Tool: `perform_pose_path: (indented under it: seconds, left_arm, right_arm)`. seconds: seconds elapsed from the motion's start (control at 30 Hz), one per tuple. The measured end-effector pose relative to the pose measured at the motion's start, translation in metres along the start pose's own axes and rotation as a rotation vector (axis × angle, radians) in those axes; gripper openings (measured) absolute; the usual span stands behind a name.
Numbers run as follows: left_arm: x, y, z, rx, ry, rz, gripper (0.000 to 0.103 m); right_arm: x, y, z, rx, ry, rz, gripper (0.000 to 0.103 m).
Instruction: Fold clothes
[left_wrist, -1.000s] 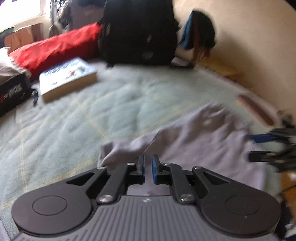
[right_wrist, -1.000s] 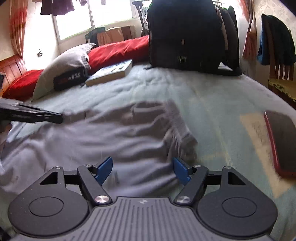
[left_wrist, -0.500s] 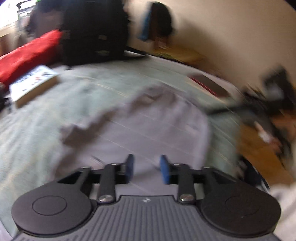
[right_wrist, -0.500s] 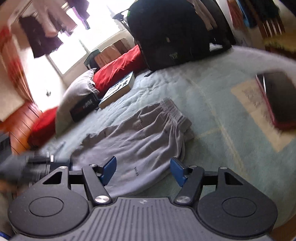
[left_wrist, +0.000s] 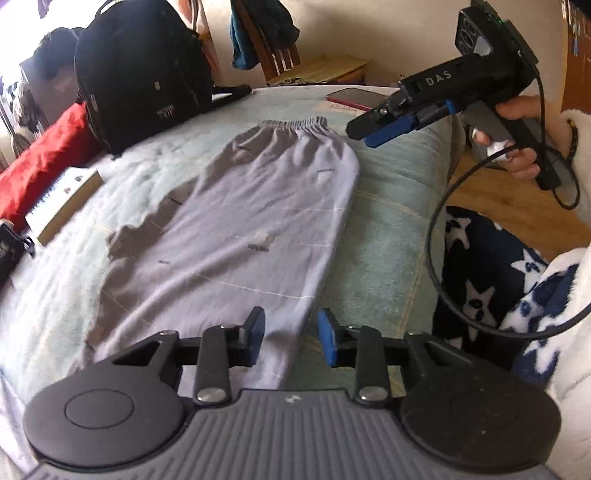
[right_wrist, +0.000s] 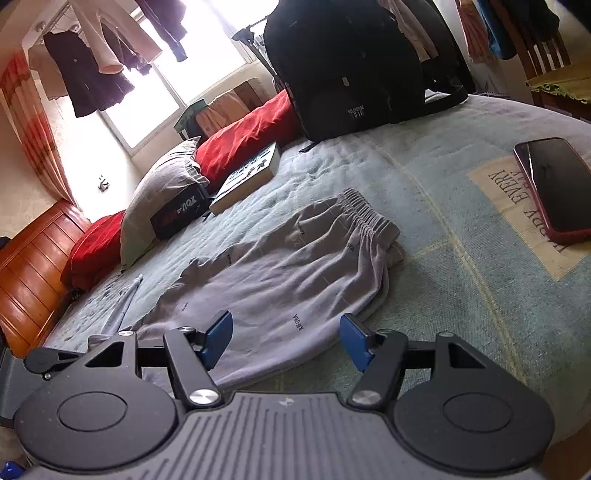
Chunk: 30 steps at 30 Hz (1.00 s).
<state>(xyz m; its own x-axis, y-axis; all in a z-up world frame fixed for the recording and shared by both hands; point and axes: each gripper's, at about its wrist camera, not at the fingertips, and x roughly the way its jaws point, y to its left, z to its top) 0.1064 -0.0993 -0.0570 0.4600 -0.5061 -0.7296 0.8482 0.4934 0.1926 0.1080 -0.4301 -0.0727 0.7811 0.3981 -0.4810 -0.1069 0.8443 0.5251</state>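
Right wrist: bed (right_wrist: 424, 236), backpack (right_wrist: 351, 62), window (right_wrist: 207, 62).

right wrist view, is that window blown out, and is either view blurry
Right wrist view: the window is blown out to white, with hanging clothes dark against it, the grey trousers sharp. Left wrist view: evenly lit, sharp, the bed bowed by the fisheye.

Trousers (right_wrist: 280, 280) lay on the bed (right_wrist: 443, 295), waistband toward a backpack (right_wrist: 347, 66); a phone (right_wrist: 554, 184) lay to their right, a book (right_wrist: 247, 177) and pillows (right_wrist: 162, 195) to their left.
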Motion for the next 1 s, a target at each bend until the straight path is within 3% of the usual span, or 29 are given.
perform_pose_path:
  seconds: [0.23, 0.77, 1.0]
  left_arm:
    - [0.004, -0.009, -0.001, 0.109, 0.014, 0.07, 0.019]
    - [0.008, -0.06, -0.03, 0.638, 0.072, 0.277, 0.023]
    - [0.022, -0.08, -0.036, 0.747, 0.07, 0.372, 0.019]
  right_arm:
    - [-0.004, 0.003, -0.003, -0.004, -0.001, 0.0, 0.07]
    - [0.002, 0.003, -0.006, 0.023, 0.014, 0.017, 0.07]
    - [0.004, 0.006, -0.009, 0.031, 0.023, 0.033, 0.07]
